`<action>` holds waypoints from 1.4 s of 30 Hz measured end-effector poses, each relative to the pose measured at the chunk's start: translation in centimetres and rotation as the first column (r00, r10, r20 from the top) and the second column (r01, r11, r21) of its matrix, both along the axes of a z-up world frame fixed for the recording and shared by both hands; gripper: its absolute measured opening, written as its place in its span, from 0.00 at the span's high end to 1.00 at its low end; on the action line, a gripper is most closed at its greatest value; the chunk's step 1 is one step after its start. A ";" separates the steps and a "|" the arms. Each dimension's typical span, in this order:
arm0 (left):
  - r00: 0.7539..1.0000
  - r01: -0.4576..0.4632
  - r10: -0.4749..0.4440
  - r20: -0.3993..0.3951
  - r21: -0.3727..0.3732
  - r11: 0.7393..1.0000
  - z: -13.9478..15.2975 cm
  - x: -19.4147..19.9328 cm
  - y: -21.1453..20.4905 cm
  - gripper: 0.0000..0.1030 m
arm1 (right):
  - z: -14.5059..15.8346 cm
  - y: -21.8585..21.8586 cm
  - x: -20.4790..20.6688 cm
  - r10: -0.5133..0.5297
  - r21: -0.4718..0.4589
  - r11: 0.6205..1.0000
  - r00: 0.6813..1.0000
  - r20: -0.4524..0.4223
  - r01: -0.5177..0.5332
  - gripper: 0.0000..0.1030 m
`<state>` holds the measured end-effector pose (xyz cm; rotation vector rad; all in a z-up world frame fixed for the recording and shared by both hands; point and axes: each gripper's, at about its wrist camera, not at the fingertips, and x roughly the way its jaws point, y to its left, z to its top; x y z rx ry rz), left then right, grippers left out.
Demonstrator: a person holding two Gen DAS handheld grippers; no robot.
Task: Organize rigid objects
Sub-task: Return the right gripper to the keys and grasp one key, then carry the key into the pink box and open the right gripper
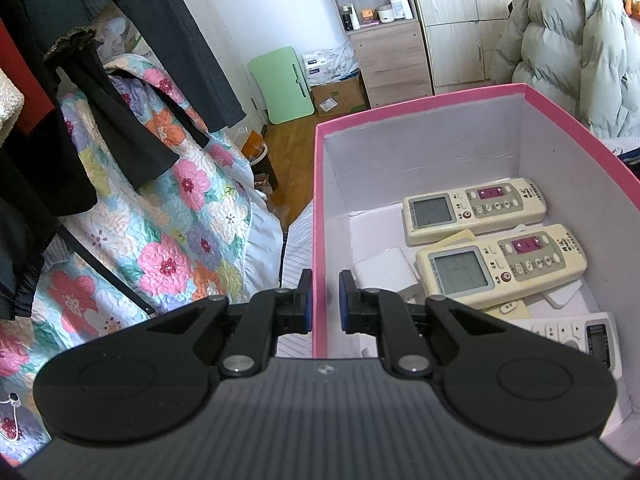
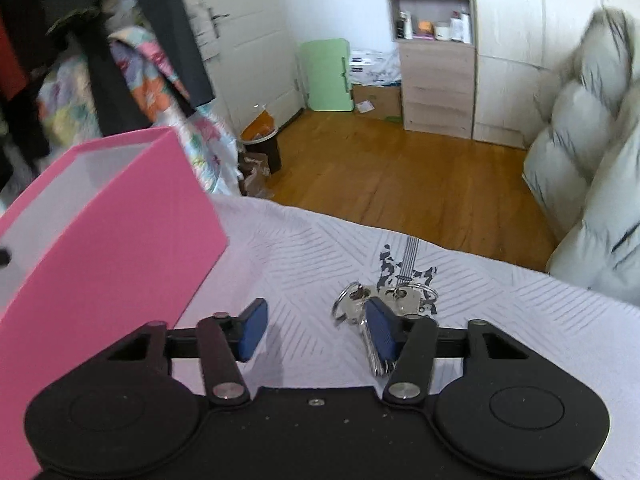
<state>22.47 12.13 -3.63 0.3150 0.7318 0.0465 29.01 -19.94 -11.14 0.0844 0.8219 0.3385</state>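
Note:
A pink box point(image 1: 424, 110) with a white inside holds two cream remotes point(image 1: 474, 210) point(image 1: 502, 266), a white remote point(image 1: 576, 332) and a white adapter point(image 1: 384, 270). My left gripper point(image 1: 325, 300) is shut on the box's left wall, one finger outside and one inside. In the right wrist view the pink box point(image 2: 120, 240) stands at the left on the white bedspread. A bunch of keys point(image 2: 376, 308) lies on the bedspread. My right gripper point(image 2: 312, 328) is open and empty, and its right finger point(image 2: 380, 330) is over the keys.
A floral quilt point(image 1: 172, 220) and hanging dark clothes point(image 1: 100, 100) are at the left. A puffy grey coat point(image 2: 592, 152) is at the right. Beyond the bed's edge are a wooden floor point(image 2: 400, 164), a small bin point(image 2: 260, 140) and a shelf cabinet point(image 2: 436, 48).

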 end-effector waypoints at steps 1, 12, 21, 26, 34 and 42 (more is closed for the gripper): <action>1.000 0.000 0.000 -0.001 -0.001 1.000 0.0 0.0 0.0 0.89 | -0.2 0.1 0.1 -0.013 -0.012 1.000 1.000 0.027 0.014 0.70; 1.000 -0.003 0.003 0.004 -0.005 1.000 -0.2 -0.1 0.2 0.89 | 4.2 0.5 -4.3 0.028 0.003 1.000 0.982 0.185 -0.029 0.96; 1.000 -0.008 0.008 -0.005 -0.024 1.000 -0.2 -0.2 0.6 0.89 | 12.2 3.7 -7.7 0.164 0.112 0.970 0.923 0.349 -0.215 0.96; 1.000 -0.001 0.001 0.000 -0.021 1.000 -0.2 -0.1 0.6 0.89 | 13.6 6.3 -7.6 0.256 0.187 0.923 0.899 0.355 -0.336 0.96; 1.000 -0.002 0.002 0.001 -0.022 1.000 -0.3 -0.2 0.3 0.89 | 10.5 11.6 -4.5 0.329 0.104 0.925 0.906 0.266 -0.366 0.96; 1.000 -0.002 0.002 0.001 -0.020 1.000 -0.3 -0.2 0.3 0.89 | 7.7 12.7 -0.8 0.286 0.062 0.952 0.943 0.170 -0.300 0.90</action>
